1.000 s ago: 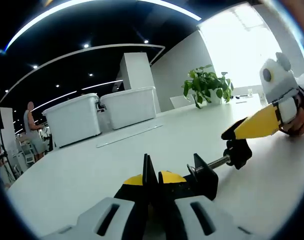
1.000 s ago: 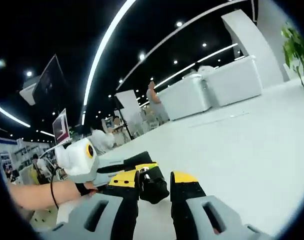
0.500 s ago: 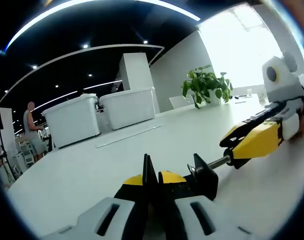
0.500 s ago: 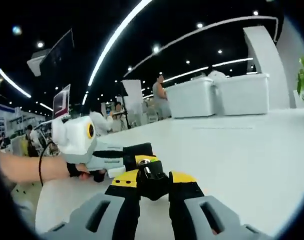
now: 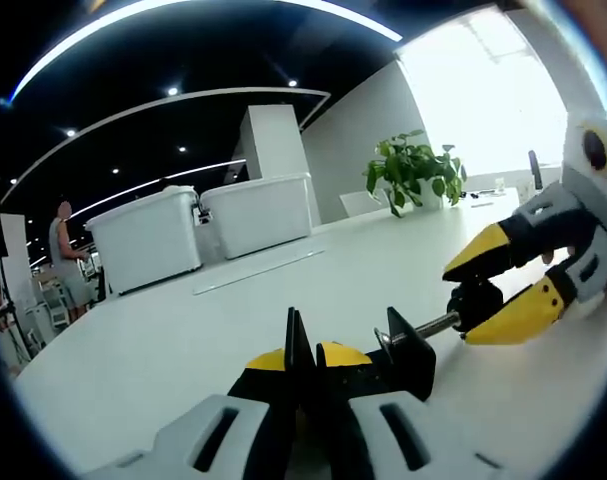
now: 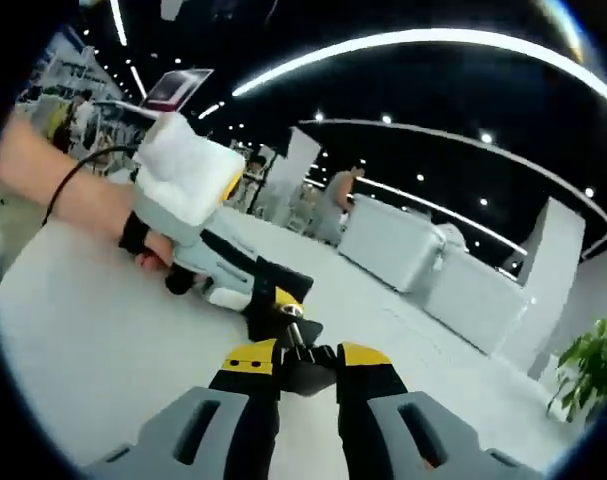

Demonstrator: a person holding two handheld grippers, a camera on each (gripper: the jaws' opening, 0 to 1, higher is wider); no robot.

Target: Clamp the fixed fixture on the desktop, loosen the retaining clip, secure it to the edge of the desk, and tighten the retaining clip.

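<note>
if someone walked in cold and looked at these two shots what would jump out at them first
Probably the black clamp fixture lying on the white desk, gripped at both ends: the left gripper is shut on its body at the bottom of the left gripper view, while the right gripper, yellow-tipped, closes around the black knob at the screw's far end. Behind, two white bins and a leafy green plant stand out against the dark ceiling.

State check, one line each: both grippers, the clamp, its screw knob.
left gripper: shut on clamp
clamp: held above the white desk, screw pointing to the right gripper
knob: gripped between right gripper's fingers
right gripper: shut on knob
</note>
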